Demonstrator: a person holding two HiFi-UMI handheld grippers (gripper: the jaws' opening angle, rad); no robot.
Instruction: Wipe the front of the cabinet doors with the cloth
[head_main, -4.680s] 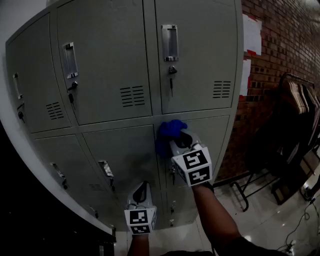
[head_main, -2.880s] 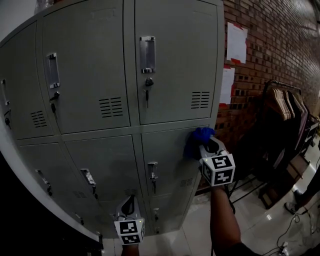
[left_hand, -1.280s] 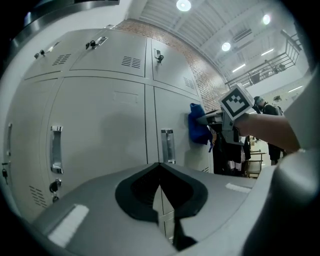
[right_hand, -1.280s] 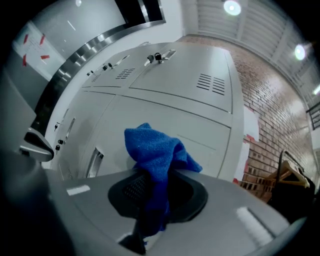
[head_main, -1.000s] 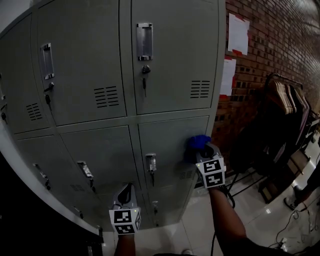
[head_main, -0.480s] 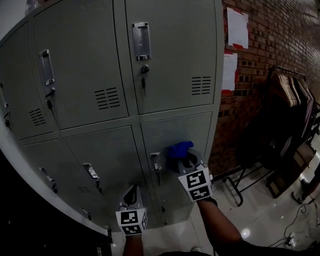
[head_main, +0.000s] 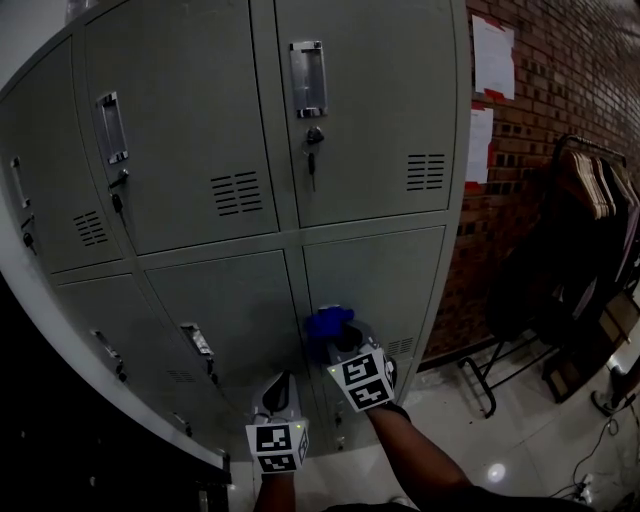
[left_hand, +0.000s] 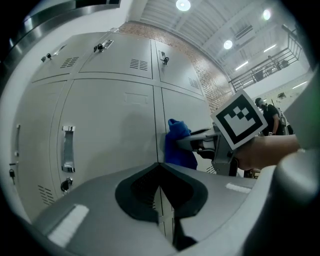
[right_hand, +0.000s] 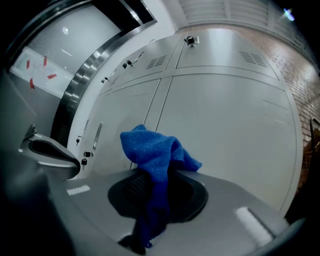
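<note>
Straight ahead of the right gripper (head_main: 338, 342), whose jaws are clamped on the blue cloth (head_main: 327, 322), the cloth meets the lower cabinet door (head_main: 385, 285) near its left edge; the left gripper (head_main: 281, 384), closed and empty, hangs lower-left.

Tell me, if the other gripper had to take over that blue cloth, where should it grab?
Probably the bunched lump of the blue cloth sticking out past the right gripper, coming from the left: the right gripper's body and the hand fill the other side. The left gripper, which is shut, must open first.
</note>
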